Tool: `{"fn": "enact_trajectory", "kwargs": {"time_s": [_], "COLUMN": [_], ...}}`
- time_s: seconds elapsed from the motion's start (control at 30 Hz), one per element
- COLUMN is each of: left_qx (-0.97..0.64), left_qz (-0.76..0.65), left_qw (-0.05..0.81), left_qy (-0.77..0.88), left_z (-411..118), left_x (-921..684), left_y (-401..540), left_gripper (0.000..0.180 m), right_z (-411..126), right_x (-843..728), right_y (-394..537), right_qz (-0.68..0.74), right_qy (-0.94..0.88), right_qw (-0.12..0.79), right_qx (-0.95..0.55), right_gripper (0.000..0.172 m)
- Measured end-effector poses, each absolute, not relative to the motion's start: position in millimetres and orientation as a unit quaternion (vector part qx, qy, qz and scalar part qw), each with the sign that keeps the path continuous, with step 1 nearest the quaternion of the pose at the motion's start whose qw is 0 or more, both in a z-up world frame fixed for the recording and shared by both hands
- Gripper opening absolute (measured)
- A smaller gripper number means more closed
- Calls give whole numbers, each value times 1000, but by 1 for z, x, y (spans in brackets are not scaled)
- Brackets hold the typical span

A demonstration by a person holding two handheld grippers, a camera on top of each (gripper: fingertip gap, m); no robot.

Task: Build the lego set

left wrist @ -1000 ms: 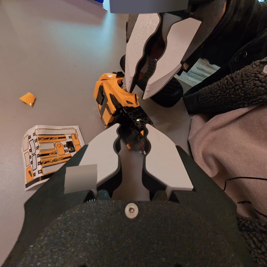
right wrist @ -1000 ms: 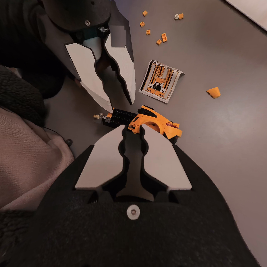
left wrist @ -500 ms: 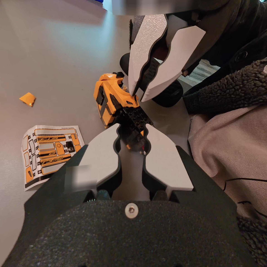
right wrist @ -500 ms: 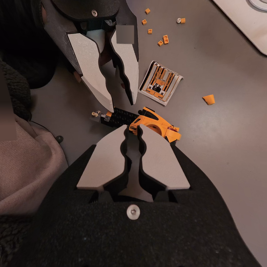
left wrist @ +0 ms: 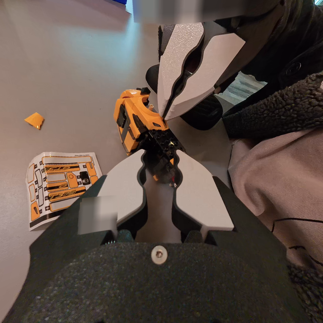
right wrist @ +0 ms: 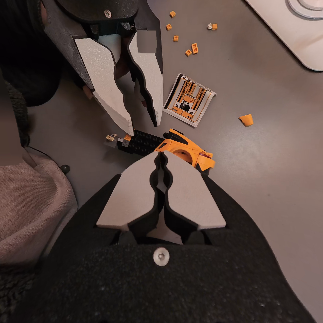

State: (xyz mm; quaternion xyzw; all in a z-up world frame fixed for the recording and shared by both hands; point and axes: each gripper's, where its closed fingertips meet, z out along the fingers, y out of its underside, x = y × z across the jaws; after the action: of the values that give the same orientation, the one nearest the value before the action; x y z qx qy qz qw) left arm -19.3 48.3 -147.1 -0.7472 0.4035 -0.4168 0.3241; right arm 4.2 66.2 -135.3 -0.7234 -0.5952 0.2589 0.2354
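An orange toy brick car with a bare black studded chassis lies on the grey table. My left gripper is shut on the end of the black chassis, one finger on each side. The right wrist view shows the same grasp, with the left gripper straddling the chassis. My right gripper is shut, and its joined tips touch the corner of the car's orange body. The left wrist view shows the right gripper the same way.
A sticker sheet lies left of the car and also shows in the right wrist view. A loose orange piece and several small orange bricks lie farther out. A white object sits at the far corner. A person's clothing borders the table edge. My two grippers' fingertips are within a few centimetres of each other. Left tips and right tips are each some 15 centimetres from the loose orange piece. Seen from the left wrist view as well.
My right gripper's fingers closed from parted to fully together at the corner of the car's orange body. My left gripper and the car stayed in place.
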Motion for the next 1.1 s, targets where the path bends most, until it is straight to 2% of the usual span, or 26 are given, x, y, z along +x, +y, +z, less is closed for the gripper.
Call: {"fn": "enact_trajectory", "kwargs": {"time_s": [0.77,1.1], "left_qx": [-772,-771], "left_qz": [-398,-398], "left_qw": [333,336], "left_qy": [367,366], "left_z": [-146,-144], "left_x": [-9,-10], "left_y": [45,46], "left_gripper": [20,22], "right_z": [-136,-113], "right_x": [1,1], "right_y": [47,48], "right_qz": [319,396], "right_qy": [-567,-505], "right_qw": [221,222], "right_qx": [-727,-734], "right_gripper": [0,0]}}
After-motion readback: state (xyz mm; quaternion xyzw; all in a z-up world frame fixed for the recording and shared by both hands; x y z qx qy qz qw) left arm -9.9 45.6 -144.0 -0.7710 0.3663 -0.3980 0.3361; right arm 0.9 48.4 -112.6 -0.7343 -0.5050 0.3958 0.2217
